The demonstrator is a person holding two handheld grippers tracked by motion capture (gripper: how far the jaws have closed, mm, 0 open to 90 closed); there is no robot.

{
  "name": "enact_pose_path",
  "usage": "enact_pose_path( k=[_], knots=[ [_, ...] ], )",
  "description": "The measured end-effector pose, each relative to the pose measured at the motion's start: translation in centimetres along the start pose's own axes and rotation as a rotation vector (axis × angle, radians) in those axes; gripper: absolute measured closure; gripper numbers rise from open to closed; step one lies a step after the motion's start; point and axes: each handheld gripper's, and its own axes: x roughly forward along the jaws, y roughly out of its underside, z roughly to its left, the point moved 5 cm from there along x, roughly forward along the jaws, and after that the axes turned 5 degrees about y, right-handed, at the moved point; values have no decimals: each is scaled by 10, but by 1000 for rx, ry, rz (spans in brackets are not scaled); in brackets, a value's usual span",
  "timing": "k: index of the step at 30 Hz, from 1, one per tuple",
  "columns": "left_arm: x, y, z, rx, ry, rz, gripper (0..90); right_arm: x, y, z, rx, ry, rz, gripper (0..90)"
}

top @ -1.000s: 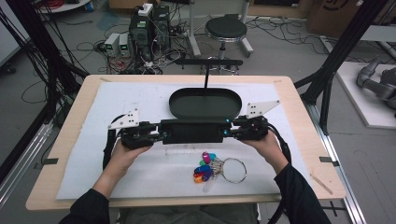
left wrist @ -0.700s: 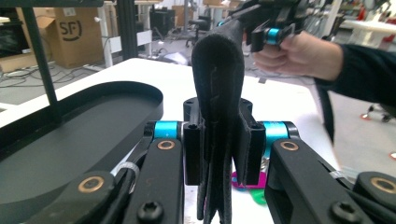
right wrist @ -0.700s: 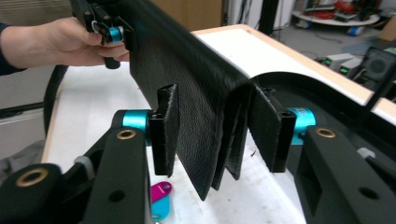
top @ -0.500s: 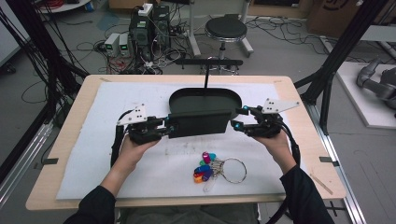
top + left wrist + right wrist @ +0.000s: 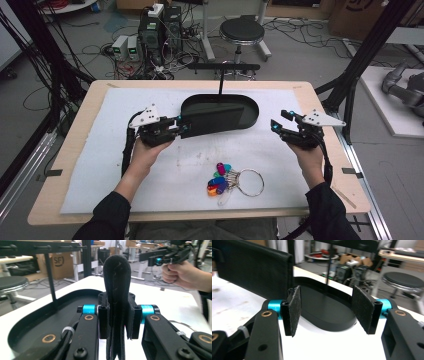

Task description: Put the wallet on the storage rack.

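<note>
- High view has the left gripper (image 5: 175, 127) clamped on one short end of a flat black pouch (image 5: 212, 120), a wallet-looking thing, held up over the black oval tray (image 5: 250, 107)
- so the pouch's long axis runs across the table, from the left jaws out toward the right gripper (image 5: 278, 126), with its free end pointing that way and hanging over the tray
- left gripper view backs that up: jaws are narrow and pinching the pouch (image 5: 117, 290) edge-on, stitched edge sticking straight up between the pads
- right gripper view shows its own jaws spread wide with nothing between them, the pouch's (image 5: 254, 272) free end off to the upper left of its pads and well apart from them
- left hand is obviously the nearer one, it's the only thing carrying it
- what's different from a second ago: back then both grippers had an end of the pouch each and it sat lower, just in front of the tray; now the right one has let go and pulled out to the side, and the left has carried it back over the tray
- key ring (image 5: 235, 180) with the coloured tags sits on the white mat (image 5: 100, 165) near the front, same spot as before, nobody's touching it
</note>
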Motion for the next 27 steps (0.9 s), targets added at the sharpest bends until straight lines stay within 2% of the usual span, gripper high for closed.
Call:
enact_pose_path(
  k=[4,12,19,27],
  knots=[
    [6,-1,5,-8,-24,-8,760,-3,6,-10,33,35,6,426],
    [21,-4,13,-7,-44,-5,759,-7,10,-18,53,74,3,425],
    [32,-4,22,-25,-78,2,759,-8,10,-20,61,82,4,425],
    [46,-5,32,-24,-111,14,759,-10,11,-22,70,94,-4,426]
  ],
)
